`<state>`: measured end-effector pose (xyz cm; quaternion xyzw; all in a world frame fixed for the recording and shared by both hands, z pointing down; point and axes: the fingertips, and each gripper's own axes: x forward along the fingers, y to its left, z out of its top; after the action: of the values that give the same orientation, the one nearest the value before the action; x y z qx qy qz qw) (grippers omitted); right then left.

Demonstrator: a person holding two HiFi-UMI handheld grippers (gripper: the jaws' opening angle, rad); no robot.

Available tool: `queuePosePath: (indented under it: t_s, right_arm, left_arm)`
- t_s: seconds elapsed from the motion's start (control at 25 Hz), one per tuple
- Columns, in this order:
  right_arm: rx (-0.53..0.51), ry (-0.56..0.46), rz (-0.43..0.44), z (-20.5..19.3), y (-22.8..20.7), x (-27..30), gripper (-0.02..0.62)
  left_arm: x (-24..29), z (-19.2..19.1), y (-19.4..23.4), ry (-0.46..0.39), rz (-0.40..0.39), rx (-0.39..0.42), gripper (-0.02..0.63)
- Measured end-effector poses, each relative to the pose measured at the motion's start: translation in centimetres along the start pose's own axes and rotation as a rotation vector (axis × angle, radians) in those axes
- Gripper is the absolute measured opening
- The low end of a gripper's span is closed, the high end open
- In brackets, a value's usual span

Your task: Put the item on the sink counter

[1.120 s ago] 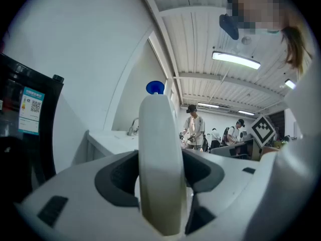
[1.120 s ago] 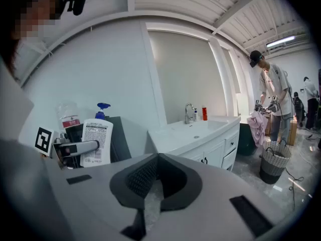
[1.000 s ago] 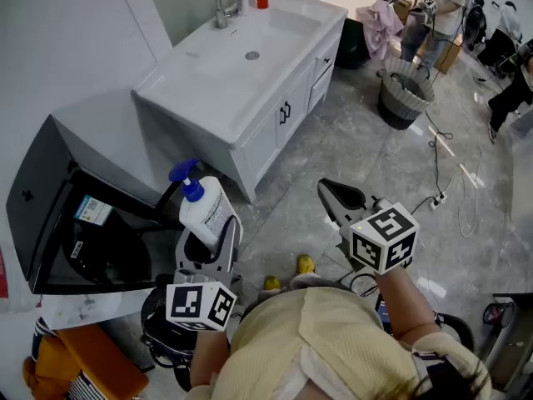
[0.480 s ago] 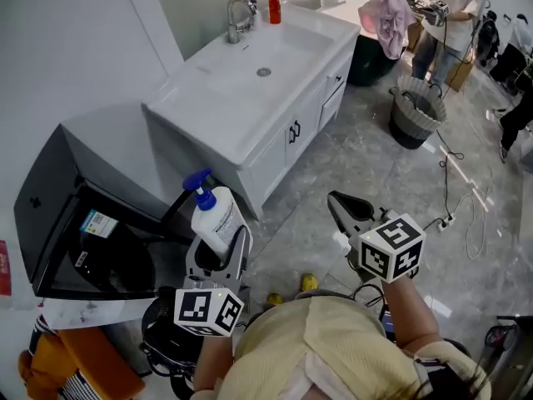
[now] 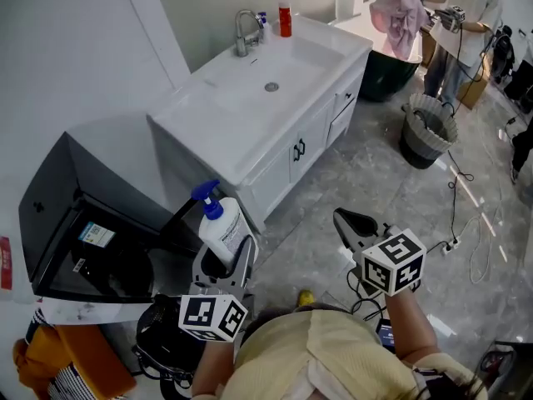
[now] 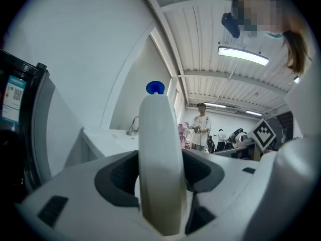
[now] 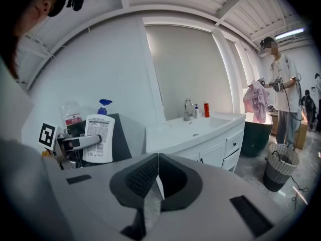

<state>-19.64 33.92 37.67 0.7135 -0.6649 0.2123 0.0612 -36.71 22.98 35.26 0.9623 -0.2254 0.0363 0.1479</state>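
White sink counter (image 5: 204, 111) with an inset basin, standing against the wall; a black appliance (image 5: 54, 202) sits low to its left. Left gripper (image 5: 225, 255): jaws closed against the two sides of a white pump bottle (image 5: 221, 227) with a blue pump head, held upright in the air in front of the black appliance, just short of the counter's near end and not touching it; in the left gripper view the bottle (image 6: 160, 149) fills the gap between the jaws. Right gripper (image 5: 348, 222): jaws pressed together on nothing, over the grey floor. At the counter's far end stand a chrome faucet (image 5: 243, 30) and a small red bottle (image 5: 286, 19).
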Motion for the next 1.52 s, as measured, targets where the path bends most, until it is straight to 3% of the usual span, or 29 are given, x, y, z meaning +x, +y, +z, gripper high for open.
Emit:
queuePosePath:
  t_s: [0.44, 0.96, 1.52]
  right_arm:
    - [0.019, 0.035, 0.038, -0.7, -2.0, 1.4, 0.026]
    - [-0.017, 0.061, 0.020, 3.0, -3.5, 8.0, 0.026]
    - [-0.009, 0.066, -0.069, 7.0, -5.2, 14.3, 0.026]
  left_arm:
    - [3.3, 0.2, -0.8, 0.006, -0.009, -0.012, 0.290]
    - [10.6, 2.7, 2.3, 0.012, -0.113, -0.004, 0.290]
    - [17.0, 5.2, 7.2, 0.031, -0.216, -0.013, 0.290]
